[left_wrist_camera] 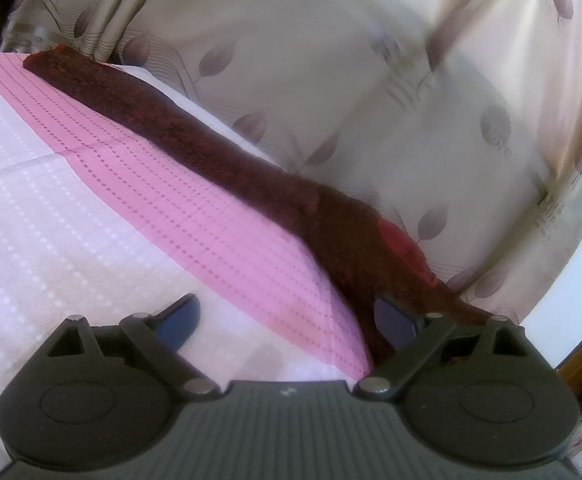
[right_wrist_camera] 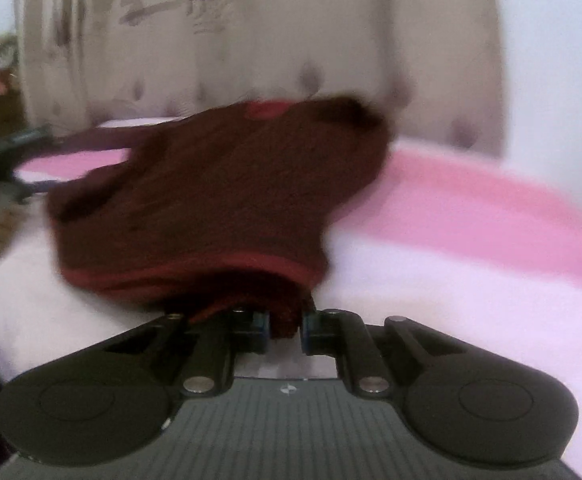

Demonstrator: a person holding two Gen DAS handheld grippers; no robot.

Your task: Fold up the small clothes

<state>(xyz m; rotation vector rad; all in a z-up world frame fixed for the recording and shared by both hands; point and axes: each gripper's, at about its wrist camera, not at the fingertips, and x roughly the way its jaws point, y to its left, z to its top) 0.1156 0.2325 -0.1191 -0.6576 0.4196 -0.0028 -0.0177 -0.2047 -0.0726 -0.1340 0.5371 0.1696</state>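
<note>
On the pink cloth, right hand-held gripper pinches maroon garment.

The garment is dark maroon with a brighter red patch and, in the right wrist view, a red band along its near hem. The bed cover is pale pink-white with a dotted weave and a broad, stronger pink stripe. The curtain is beige with grey-mauve leaf prints. Both claws are black with blue pads.
</note>
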